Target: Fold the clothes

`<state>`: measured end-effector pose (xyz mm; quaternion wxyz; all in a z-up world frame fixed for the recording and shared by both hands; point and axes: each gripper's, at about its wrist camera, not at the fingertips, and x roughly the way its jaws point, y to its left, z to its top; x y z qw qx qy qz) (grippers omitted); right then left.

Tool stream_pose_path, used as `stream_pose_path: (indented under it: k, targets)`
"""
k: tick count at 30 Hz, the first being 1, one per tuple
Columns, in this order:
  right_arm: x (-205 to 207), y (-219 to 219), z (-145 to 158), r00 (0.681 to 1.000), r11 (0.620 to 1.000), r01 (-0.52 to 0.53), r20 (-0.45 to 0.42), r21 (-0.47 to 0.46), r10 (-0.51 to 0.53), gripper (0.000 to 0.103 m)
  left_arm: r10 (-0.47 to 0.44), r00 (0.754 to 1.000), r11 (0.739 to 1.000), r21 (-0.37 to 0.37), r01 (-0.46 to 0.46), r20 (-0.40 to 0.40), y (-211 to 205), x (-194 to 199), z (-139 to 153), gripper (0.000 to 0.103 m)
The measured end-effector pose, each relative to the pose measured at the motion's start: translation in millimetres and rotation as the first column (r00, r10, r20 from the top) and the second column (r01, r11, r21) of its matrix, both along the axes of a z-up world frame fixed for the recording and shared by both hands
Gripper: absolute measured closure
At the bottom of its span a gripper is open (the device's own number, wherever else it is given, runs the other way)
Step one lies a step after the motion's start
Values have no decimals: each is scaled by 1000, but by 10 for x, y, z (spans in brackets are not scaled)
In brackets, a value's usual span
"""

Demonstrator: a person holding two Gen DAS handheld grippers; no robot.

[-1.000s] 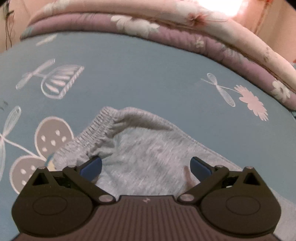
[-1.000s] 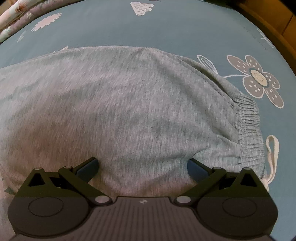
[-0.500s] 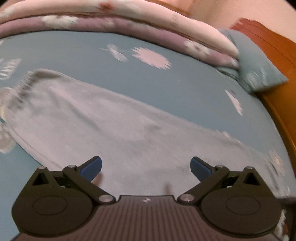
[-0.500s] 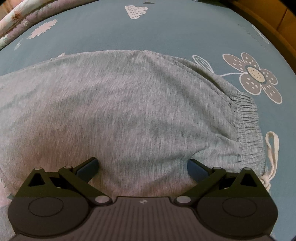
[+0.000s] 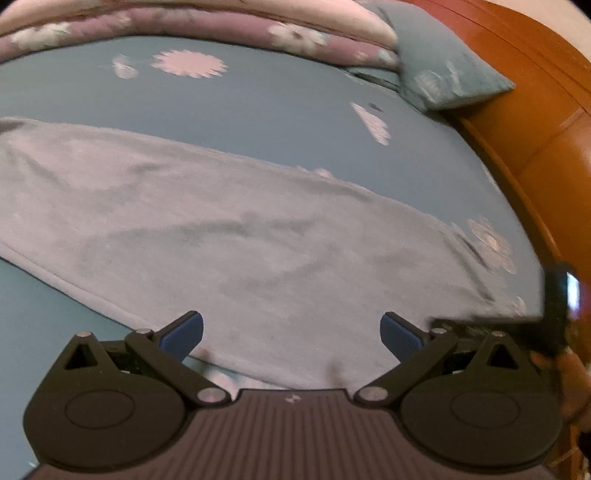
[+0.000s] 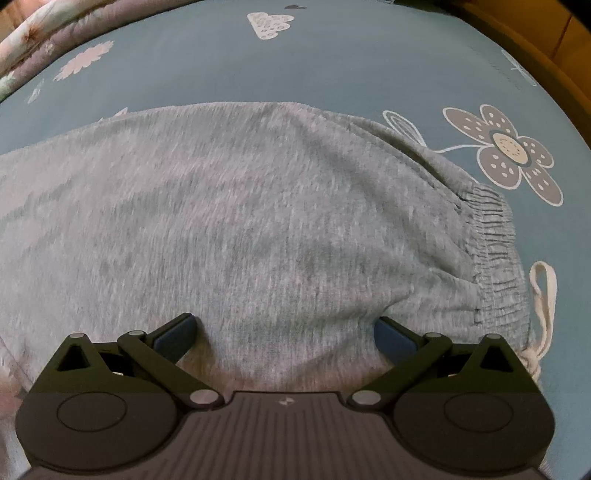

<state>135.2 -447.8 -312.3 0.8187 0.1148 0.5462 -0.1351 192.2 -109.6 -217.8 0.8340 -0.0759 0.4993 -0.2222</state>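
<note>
Grey sweatpants (image 5: pixel 236 236) lie flat on a blue flower-print bedsheet (image 5: pixel 258 107), stretching from the left edge to the lower right in the left wrist view. My left gripper (image 5: pixel 291 332) hovers open over the near hem, holding nothing. In the right wrist view the same sweatpants (image 6: pixel 240 221) fill the middle, with the elastic waistband (image 6: pixel 491 236) and a white drawstring (image 6: pixel 543 295) at the right. My right gripper (image 6: pixel 284 332) is open with its blue pads set against the cloth near the waist, a bulge of fabric rising between them.
A folded pink and purple floral quilt (image 5: pixel 207 26) lies along the far side of the bed. A blue pillow (image 5: pixel 443 74) leans against the orange wooden headboard (image 5: pixel 535 129) at the right. A hand (image 5: pixel 569 373) and part of the other gripper show at the right edge.
The left gripper has swung right from the ribbed cuff end along the leg, bringing the pillow and headboard into view. The right gripper has barely moved and stays open at the waist.
</note>
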Motion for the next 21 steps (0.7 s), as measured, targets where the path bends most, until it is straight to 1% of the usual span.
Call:
stream_pose_path:
  k: [3, 5, 6, 9, 11, 14, 15, 17, 18, 21]
  targets:
    - [18, -34, 35, 1000, 1000, -9, -9, 25, 9, 0, -23, 999, 1000, -4, 23, -27, -211, -184, 5, 2]
    - [-27, -103, 116, 1000, 997, -9, 3, 81, 9, 0, -40, 998, 999, -5, 40, -48, -344, -313, 7, 2]
    - [-61, -135, 174, 1000, 994, -10, 12, 106, 9, 0, -49, 997, 999, -3, 49, -57, -405, -380, 7, 2]
    - [-256, -242, 420, 999, 991, -12, 47, 137, 6, 0, -66, 993, 998, -1, 66, -98, -568, -595, -11, 2]
    - [-387, -308, 506, 999, 982, -21, 42, 187, 13, 0, -64, 988, 998, -1, 65, -138, -664, -736, -48, 2]
    - [-564, -362, 452, 999, 963, -30, -17, 266, 36, 0, -74, 978, 997, 11, 77, -197, -786, -903, -160, 2]
    - [-571, -351, 391, 998, 961, -32, -37, 274, 44, 0, -76, 973, 997, 16, 81, -217, -825, -948, -211, 2]
    - [-639, -337, 258, 995, 967, -16, -89, 253, 40, 0, -79, 964, 996, 28, 89, -253, -887, -997, -321, 2]
    - [-665, -345, 185, 993, 965, -4, -111, 262, 34, 0, -75, 961, 996, 36, 87, -266, -902, -1005, -376, 2]
    - [-718, -372, 84, 992, 955, 35, -128, 295, 4, 0, -52, 950, 996, 55, 73, -307, -921, -1028, -517, 2]
